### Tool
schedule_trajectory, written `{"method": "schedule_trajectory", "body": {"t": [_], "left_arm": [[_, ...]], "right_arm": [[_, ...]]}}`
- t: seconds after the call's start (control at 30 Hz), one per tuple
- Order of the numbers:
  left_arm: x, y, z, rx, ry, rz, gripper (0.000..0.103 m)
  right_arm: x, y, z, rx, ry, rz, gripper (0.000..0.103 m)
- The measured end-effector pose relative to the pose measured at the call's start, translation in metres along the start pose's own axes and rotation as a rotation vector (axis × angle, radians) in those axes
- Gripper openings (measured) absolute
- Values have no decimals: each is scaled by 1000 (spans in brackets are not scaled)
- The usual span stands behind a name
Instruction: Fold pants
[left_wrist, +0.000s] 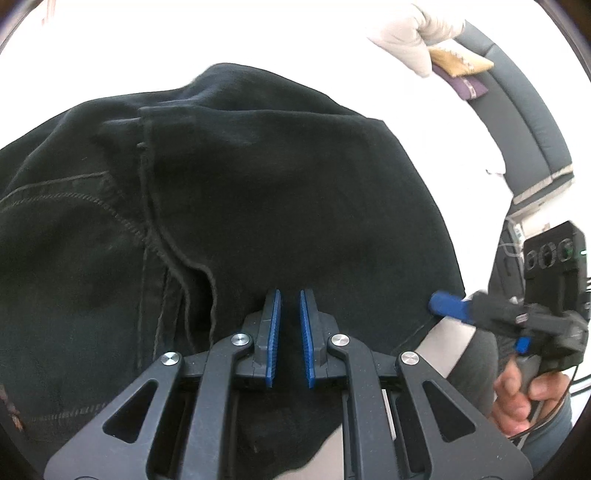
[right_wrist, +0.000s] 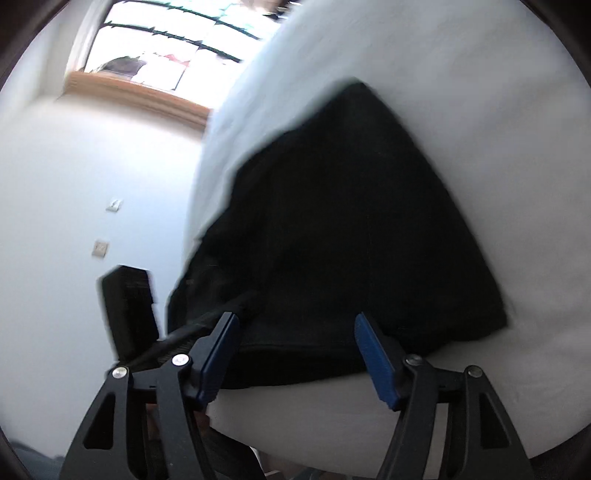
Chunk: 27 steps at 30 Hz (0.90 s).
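No text, label, brand, number or sign can be read in either view. The dark pants (left_wrist: 258, 192) show only stitched seams, with no tag or print. The black box (left_wrist: 554, 254) at about 3 o'clock in the left wrist view carries round sockets and a small green light, yet no lettering can be made out. The two pale wall plates (right_wrist: 100, 248) at about 9 o'clock in the right wrist view are too blurred to tell any marking.

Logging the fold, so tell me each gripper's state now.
Left gripper: shut on the black denim pants.
Right gripper: open, holding nothing.
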<state>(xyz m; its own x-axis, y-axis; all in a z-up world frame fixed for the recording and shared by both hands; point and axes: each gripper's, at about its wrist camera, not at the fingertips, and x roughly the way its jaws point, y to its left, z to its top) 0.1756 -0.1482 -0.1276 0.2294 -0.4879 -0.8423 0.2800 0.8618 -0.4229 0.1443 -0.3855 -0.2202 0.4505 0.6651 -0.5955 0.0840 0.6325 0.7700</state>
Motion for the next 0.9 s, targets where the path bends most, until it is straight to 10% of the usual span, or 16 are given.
{"method": "schedule_trajectory", "body": {"t": [0.33, 0.53, 0.63, 0.9], "left_arm": [[-109, 44, -55, -114, -195, 3, 11], [-190, 117, -125, -328, -380, 31, 15], [-212, 152, -157, -474, -465, 23, 97], [-213, 214, -200, -783, -580, -152, 103]], "right_arm": [[27, -2, 0, 9, 18, -71, 80], [21, 33, -2, -46, -12, 61, 80], [32, 44, -3, -51, 5, 70, 80], [57, 66, -5, -67, 38, 62, 80]]}}
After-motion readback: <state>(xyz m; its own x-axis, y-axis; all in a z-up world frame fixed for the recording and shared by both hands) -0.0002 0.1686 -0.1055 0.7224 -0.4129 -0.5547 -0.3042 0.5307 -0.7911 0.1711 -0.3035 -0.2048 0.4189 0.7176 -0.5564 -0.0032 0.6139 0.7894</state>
